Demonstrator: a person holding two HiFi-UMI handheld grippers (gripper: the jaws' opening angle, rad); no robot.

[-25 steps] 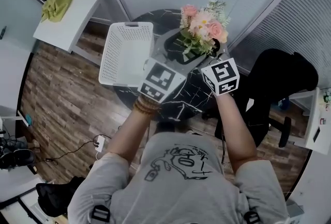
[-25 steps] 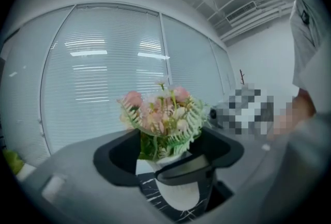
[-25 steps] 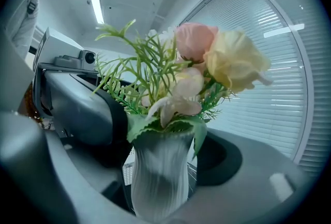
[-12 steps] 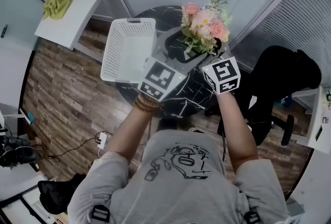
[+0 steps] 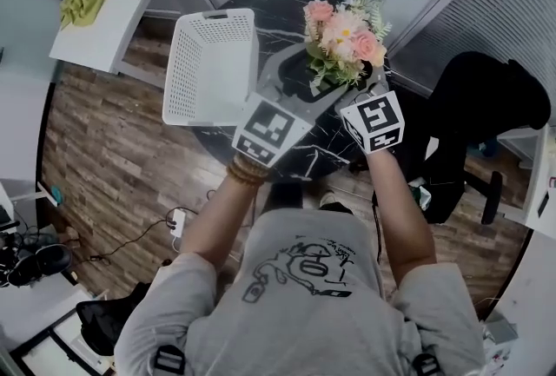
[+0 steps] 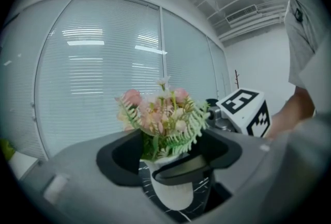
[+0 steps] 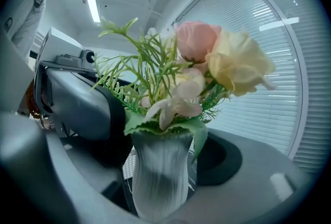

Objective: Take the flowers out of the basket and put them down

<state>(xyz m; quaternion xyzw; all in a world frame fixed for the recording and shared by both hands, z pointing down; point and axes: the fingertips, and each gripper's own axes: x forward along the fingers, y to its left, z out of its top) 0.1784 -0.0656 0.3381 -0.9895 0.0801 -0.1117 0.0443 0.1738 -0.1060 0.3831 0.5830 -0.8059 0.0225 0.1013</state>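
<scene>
Closing left gripper (image 6: 173, 158) around vase (image 6: 172, 194), right gripper (image 7: 163, 148) gripping

Head view looks steeply down; both claw views share flowers (image 6: 160, 114).

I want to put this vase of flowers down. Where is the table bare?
The round black marble table is bare along its near edge and at the far rim between the white plastic basket and the white vase of pink flowers. The basket crowds its left side.
</scene>
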